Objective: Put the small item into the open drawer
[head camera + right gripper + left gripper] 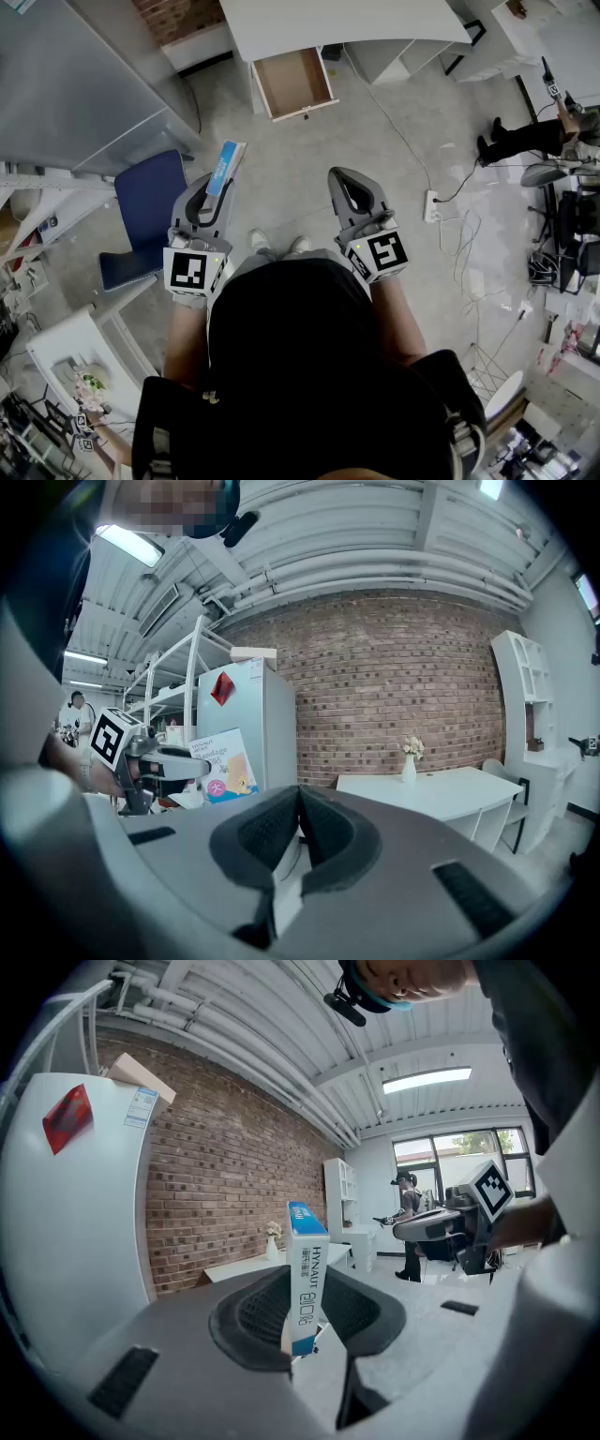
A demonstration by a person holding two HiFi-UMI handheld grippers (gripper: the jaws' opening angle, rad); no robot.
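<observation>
Nearest you, your left gripper is clamped on the small blue-and-white box, whose far end sticks out past the jaw tips. Your right gripper is level beside it, jaws pressed together with nothing between them. Farther on, across the grey floor, a blue chair stands to your left. Beyond that, the open drawer is pulled out from the white desk, well apart from the box.
</observation>
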